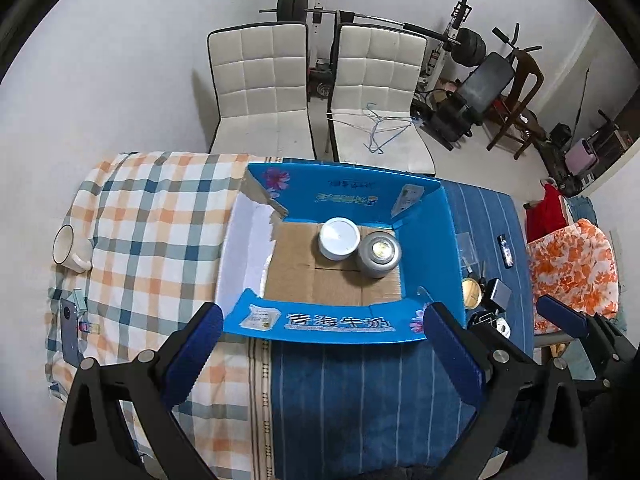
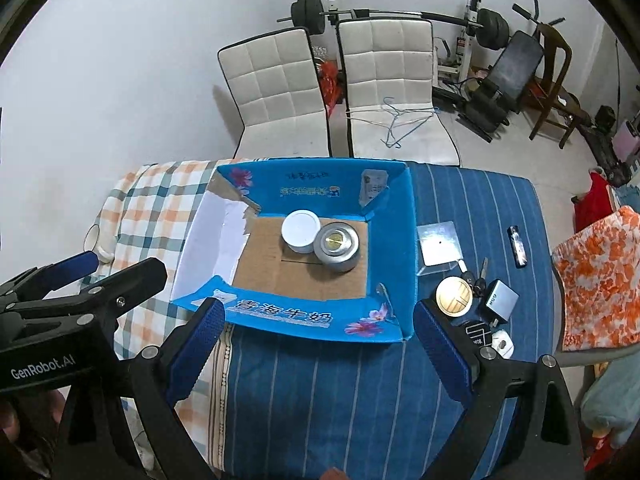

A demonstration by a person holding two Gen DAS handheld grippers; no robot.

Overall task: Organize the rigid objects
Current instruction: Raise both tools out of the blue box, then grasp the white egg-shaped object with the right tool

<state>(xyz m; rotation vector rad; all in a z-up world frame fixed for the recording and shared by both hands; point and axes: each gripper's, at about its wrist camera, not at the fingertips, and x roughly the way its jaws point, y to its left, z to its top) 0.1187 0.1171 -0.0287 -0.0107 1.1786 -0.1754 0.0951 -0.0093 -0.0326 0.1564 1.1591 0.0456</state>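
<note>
Two empty grippers hover over a bed beside an open blue milk carton box holding two containers.

The bed is covered by a plaid sheet (image 1: 152, 216) on the left and a blue striped blanket (image 2: 320, 392) on the right, and the blue cardboard box (image 2: 394, 248) sits across their seam, flaps spread. On its brown floor a white round jar (image 2: 301, 231) and a silver tin (image 2: 336, 246) stand upright, touching. The left gripper (image 1: 324, 356) and the right gripper (image 2: 316, 350) are both spread wide with nothing between the blue pads, each near the box's front flap. Right of the box lie a clear square case (image 2: 439, 245), a grey charger (image 2: 498, 299), a round gold compact (image 2: 454, 297), a lighter (image 2: 517, 247) and keys (image 2: 478, 278). A white mug (image 1: 68, 249) and a phone (image 1: 71, 330) rest on the plaid sheet.
</note>
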